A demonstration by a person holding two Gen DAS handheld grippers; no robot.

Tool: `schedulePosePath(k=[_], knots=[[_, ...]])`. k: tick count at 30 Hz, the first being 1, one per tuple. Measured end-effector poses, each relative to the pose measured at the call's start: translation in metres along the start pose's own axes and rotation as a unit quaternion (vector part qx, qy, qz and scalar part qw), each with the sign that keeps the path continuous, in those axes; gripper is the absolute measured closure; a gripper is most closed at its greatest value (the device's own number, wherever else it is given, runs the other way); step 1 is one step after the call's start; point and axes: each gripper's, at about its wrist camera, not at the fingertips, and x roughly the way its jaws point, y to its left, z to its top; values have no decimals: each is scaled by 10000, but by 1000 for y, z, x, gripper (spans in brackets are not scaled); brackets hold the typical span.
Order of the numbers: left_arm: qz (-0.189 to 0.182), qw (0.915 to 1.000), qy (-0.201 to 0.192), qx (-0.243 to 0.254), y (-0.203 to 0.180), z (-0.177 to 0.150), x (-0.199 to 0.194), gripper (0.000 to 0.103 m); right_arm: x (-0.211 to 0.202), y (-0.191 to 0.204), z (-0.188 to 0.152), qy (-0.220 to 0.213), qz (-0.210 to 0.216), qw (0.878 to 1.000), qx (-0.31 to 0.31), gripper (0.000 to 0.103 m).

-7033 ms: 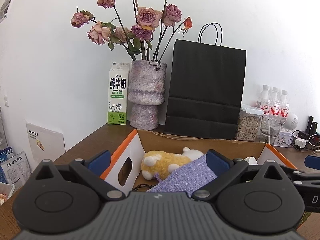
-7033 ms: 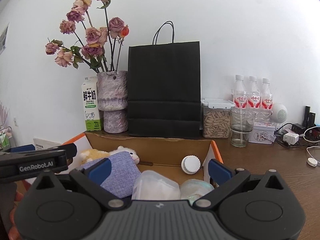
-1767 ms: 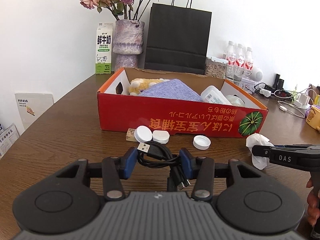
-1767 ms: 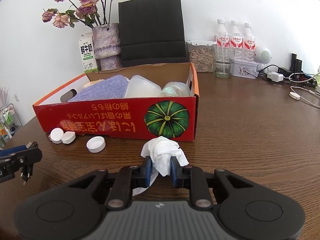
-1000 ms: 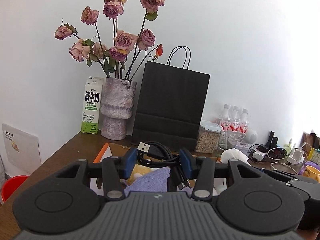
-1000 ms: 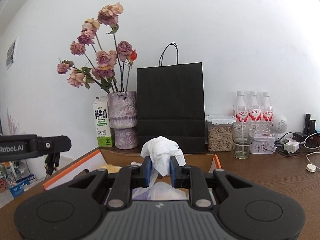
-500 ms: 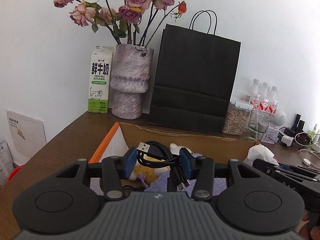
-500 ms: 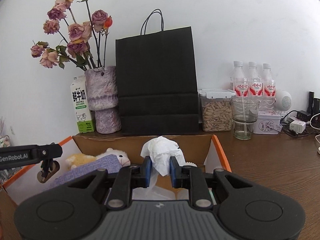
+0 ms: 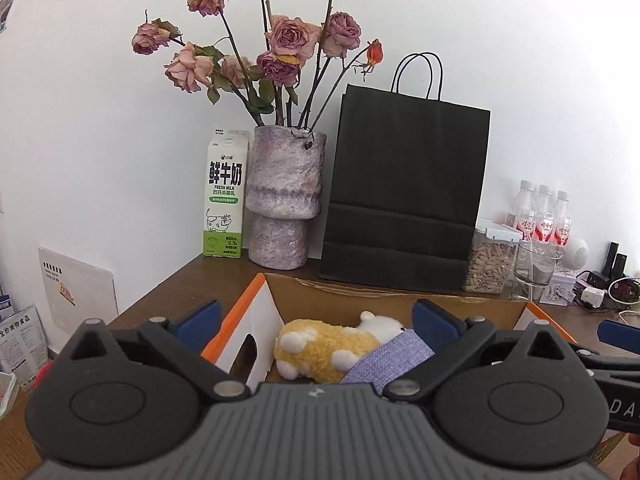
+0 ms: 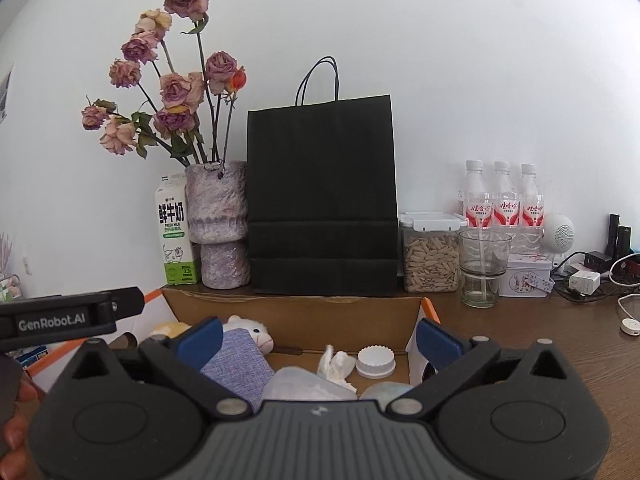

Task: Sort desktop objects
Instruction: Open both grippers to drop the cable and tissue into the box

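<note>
Both grippers hang over the cardboard box [image 10: 296,306]: left gripper [image 9: 316,318] with fingers spread wide and nothing between them, right gripper [image 10: 318,338] likewise spread and empty. Inside the box, seen from the right wrist, a crumpled tissue [image 10: 335,364] lies just beside a white bottle cap [image 10: 376,362], with a purple cloth [image 10: 236,362] to their left partly covering a yellow-and-white plush toy [image 9: 328,346]; a clear plastic container [image 10: 304,386] sits nearest the camera. Behind the box on the wooden table [image 10: 520,344] stand a milk carton [image 9: 224,200], a vase [image 9: 284,204] of dried roses and a black paper bag [image 10: 322,200].
</note>
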Motion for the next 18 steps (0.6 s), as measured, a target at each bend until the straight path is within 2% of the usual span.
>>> schedulePosePath(k=[18], knots=[[102,9999,-102,21,10,-11,-19,0,-22,11,-7,-113,69,9997,-199,0]])
